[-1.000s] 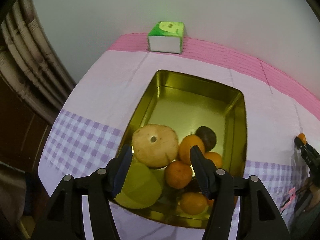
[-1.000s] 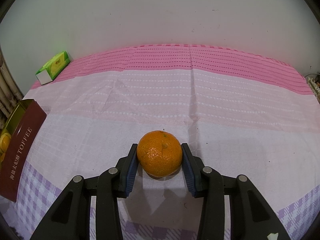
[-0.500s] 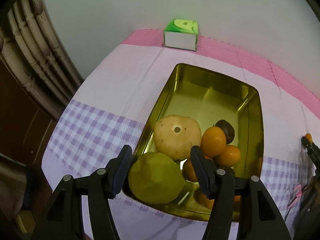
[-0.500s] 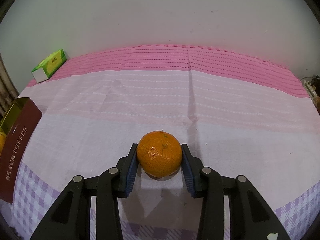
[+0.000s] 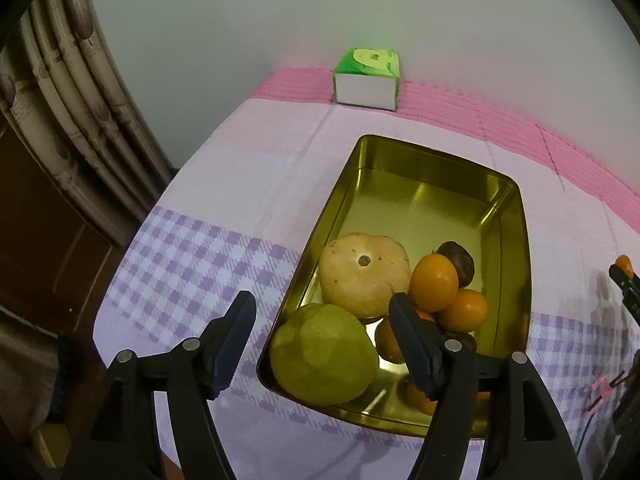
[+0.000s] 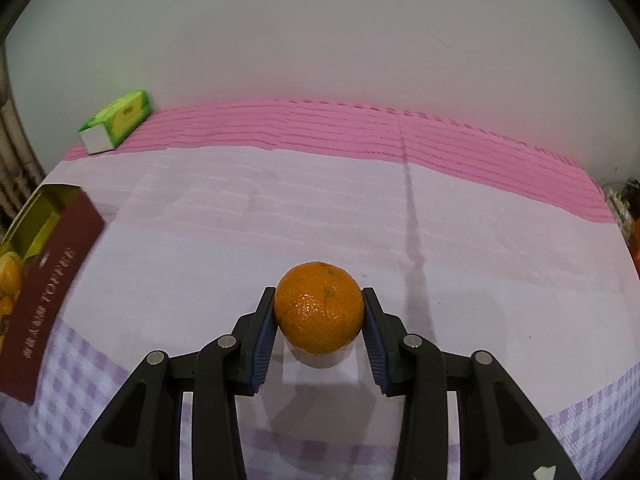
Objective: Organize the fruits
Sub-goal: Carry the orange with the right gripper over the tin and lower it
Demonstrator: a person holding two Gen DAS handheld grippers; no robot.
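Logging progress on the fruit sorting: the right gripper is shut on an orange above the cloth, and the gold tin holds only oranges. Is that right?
Not quite. The right gripper is shut on the orange, but the left wrist view shows the gold tin also holds a green pomelo, a pale round fruit and a dark fruit.

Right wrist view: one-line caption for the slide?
Right gripper shut on an orange above the pink-and-lilac tablecloth, toffee tin at left.

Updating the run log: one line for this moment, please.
left gripper: opening, empty, above green fruit in tin | right gripper: shut on orange
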